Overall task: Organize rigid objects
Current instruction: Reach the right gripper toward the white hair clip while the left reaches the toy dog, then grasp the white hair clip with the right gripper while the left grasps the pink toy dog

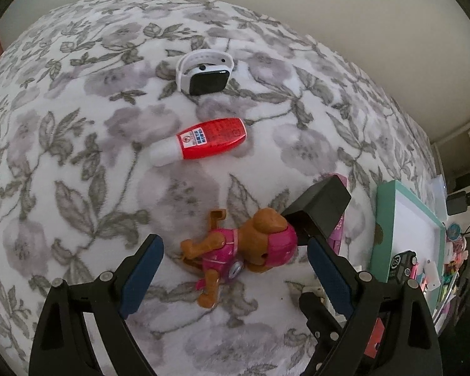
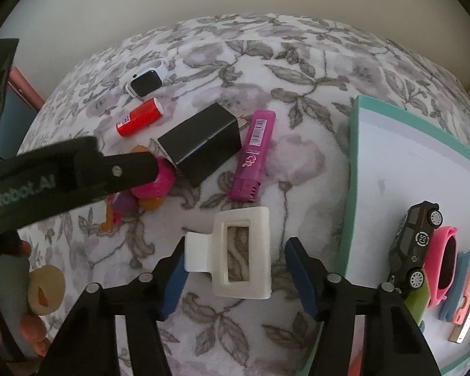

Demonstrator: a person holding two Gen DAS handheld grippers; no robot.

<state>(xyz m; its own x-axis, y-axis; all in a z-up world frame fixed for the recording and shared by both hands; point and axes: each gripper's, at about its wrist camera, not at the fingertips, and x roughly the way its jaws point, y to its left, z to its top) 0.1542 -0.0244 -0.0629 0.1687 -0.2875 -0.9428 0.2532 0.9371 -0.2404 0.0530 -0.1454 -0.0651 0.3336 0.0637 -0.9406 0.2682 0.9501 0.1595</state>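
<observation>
On a floral blanket [image 1: 78,156] lie a brown and pink toy dog [image 1: 235,250], a red bottle [image 1: 203,141], a white smartwatch [image 1: 203,73], a black charger block [image 2: 200,144], a purple highlighter [image 2: 253,156] and a white hair claw [image 2: 235,253]. My left gripper [image 1: 235,269] is open around the toy dog, fingers either side. My right gripper [image 2: 235,275] is open around the hair claw, its left pad near the claw's handle. The left gripper's arm [image 2: 62,175] crosses the right wrist view and hides part of the dog [image 2: 153,185].
A teal-rimmed white tray [image 2: 357,156] sits at the right, holding a black toy car [image 2: 413,250], a pink band [image 2: 441,263] and other small items. A beige scrunchie [image 2: 45,289] lies at the lower left. A wall stands behind the bed.
</observation>
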